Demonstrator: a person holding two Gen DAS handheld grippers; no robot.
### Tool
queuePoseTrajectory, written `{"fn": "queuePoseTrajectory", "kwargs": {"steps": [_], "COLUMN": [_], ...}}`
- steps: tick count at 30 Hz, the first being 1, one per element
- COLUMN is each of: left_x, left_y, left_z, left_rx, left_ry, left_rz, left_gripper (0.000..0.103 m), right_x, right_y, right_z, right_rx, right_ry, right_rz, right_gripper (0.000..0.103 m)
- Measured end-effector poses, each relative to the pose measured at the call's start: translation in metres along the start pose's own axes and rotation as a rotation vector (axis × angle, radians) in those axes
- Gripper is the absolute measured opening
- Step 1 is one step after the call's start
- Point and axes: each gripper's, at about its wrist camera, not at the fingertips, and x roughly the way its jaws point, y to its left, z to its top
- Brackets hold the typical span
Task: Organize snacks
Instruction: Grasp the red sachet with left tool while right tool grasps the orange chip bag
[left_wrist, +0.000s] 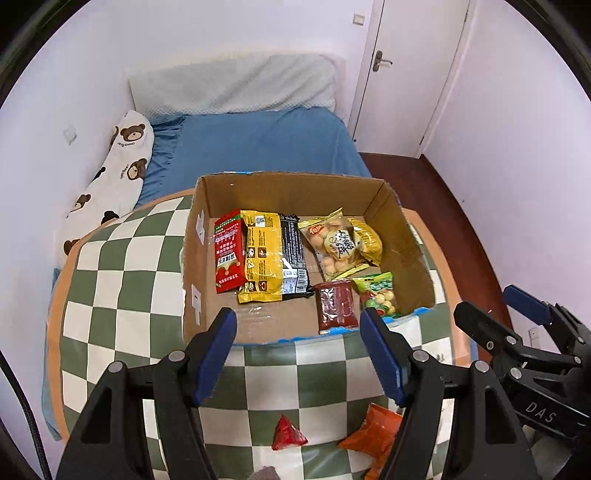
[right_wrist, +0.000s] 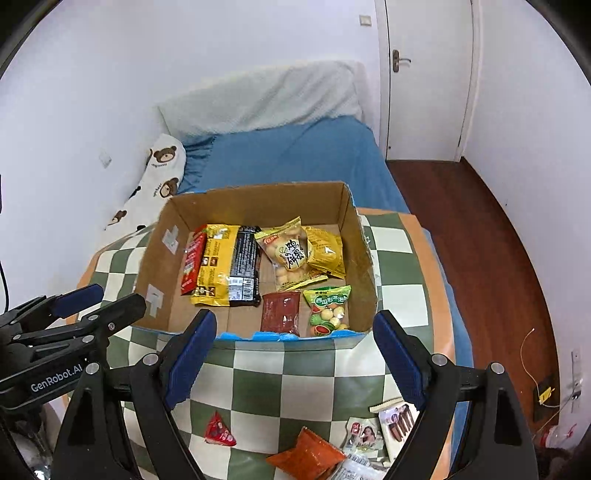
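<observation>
Inside, crinkly packets (left_wrist: 260, 254), cardboard box (left_wrist: 410, 240).

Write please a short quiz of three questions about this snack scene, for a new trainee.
1. True or false: the left gripper is shut on a snack.
2. Which lies outside the cardboard box, on the checkered table? A. the green candy bag B. the red triangular packet C. the dark red packet
3. Fill in: along the box's left side, the yellow packet lies between a red packet and a ____ packet.

Key: 1. false, both grippers are open and empty, the right gripper too; 2. B; 3. black.
</observation>
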Motion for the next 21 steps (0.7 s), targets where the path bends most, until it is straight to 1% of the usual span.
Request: {"fn": "queuePoseTrajectory", "kwargs": {"steps": [4, 8, 9, 10, 11, 12, 15, 16, 18, 20, 21], "left_x": [-0.018, -0.025, -0.025, -0.024, -0.023, -0.019, 0.003, 0.012, 0.038, 0.061, 0.078], "left_y": [-0.001, 0.001, 0.001, 0.002, 0.002, 0.003, 0.007, 0.009, 0.016, 0.023, 0.027], "left_z": [-0.008, -0.017, -0.019, -0.023, -0.026, -0.032, -0.049, -0.056, -0.075, -0.092, -0.106], "left_rx": [0.007, -0.001, 0.0, 0.001, -0.001, -0.002, -0.003, -0.005, -0.017, -0.033, -0.049], "left_ry": [-0.018, -0.003, 0.001, 0.009, 0.014, 0.019, 0.067, 0.093, 0.161, 0.235, 0.296], "left_rz": [-0.012, -0.034, -0.035, -0.032, -0.03, -0.024, 0.003, 0.008, 0.021, 0.031, 0.034], "left_gripper": [0.067, 0.068, 0.07, 0.083, 0.094, 0.096, 0.097, 0.097, 0.097, 0.097, 0.097], "right_x": [-0.021, -0.034, -0.035, -0.033, -0.03, -0.022, 0.009, 0.026, 0.055, 0.08, 0.092], "right_y": [0.003, 0.002, 0.0, -0.002, -0.006, -0.011, -0.027, -0.033, -0.044, -0.053, -0.055], "right_z": [-0.008, -0.017, -0.021, -0.027, -0.033, -0.042, -0.072, -0.088, -0.116, -0.143, -0.155], "right_rx": [0.02, 0.054, 0.067, 0.085, 0.105, 0.129, 0.208, 0.248, 0.32, 0.368, 0.393], "right_ry": [-0.024, -0.027, -0.015, 0.004, 0.027, 0.062, 0.177, 0.238, 0.324, 0.395, 0.43], "right_rz": [0.015, 0.038, 0.044, 0.05, 0.057, 0.062, 0.078, 0.09, 0.126, 0.128, 0.128], "right_gripper": [0.089, 0.089, 0.089, 0.093, 0.094, 0.095, 0.095, 0.095, 0.095, 0.095, 0.095]}}
